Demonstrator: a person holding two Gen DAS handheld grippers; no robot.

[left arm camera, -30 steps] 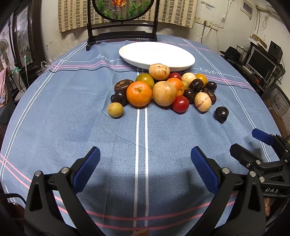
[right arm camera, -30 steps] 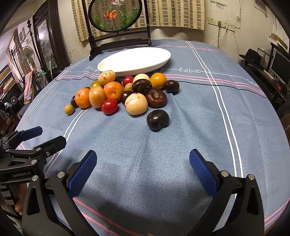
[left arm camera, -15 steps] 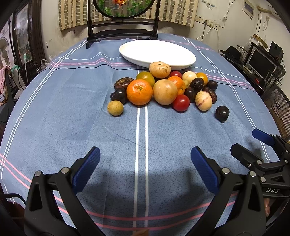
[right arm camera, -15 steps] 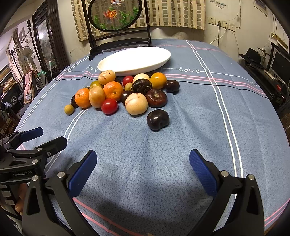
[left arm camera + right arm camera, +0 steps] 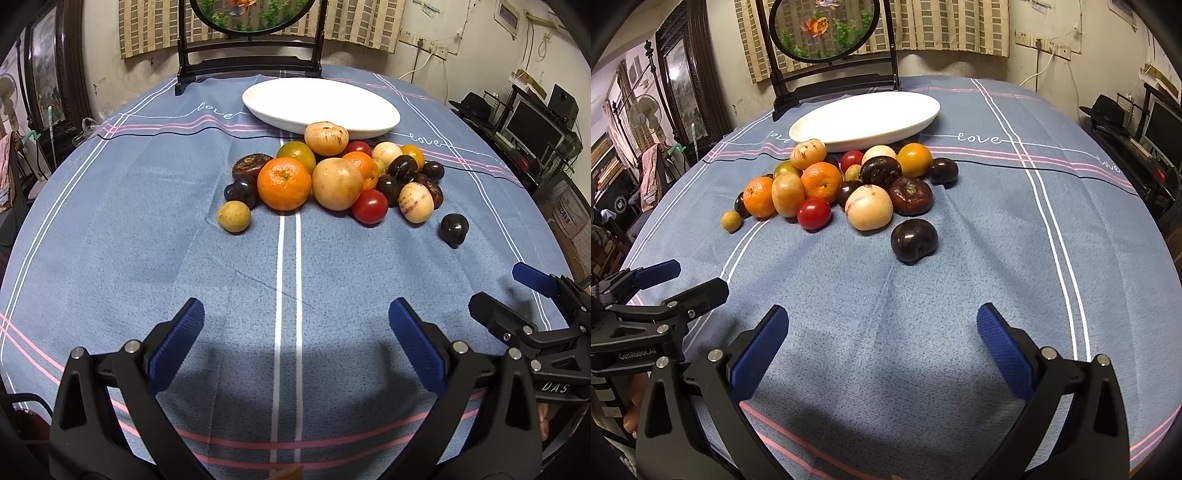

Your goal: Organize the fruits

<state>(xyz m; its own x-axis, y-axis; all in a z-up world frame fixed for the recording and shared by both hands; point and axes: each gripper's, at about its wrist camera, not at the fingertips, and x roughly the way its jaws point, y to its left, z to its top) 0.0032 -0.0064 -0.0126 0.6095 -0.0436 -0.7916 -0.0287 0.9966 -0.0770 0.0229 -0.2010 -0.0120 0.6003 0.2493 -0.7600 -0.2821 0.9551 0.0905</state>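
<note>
A pile of fruit lies mid-table: oranges (image 5: 283, 183), tan round fruits (image 5: 336, 183), red tomatoes (image 5: 369, 206) and dark plums. One dark plum (image 5: 453, 229) (image 5: 914, 240) sits apart at the near right. A small yellow fruit (image 5: 234, 216) lies at the pile's left. An empty white oval plate (image 5: 320, 104) (image 5: 865, 117) stands behind the pile. My left gripper (image 5: 295, 345) is open and empty, near the front edge. My right gripper (image 5: 882, 341) is open and empty, in front of the lone plum. Each shows in the other's view (image 5: 517, 295) (image 5: 683, 280).
The round table carries a blue striped cloth (image 5: 147, 240). A dark framed round screen (image 5: 823, 29) stands at the back edge. Monitors and shelves (image 5: 535, 125) stand off to the right, a dark cabinet (image 5: 683, 85) to the left.
Both grippers have drifted slightly forward toward the fruit. Nothing on the table has moved; both stay open.
</note>
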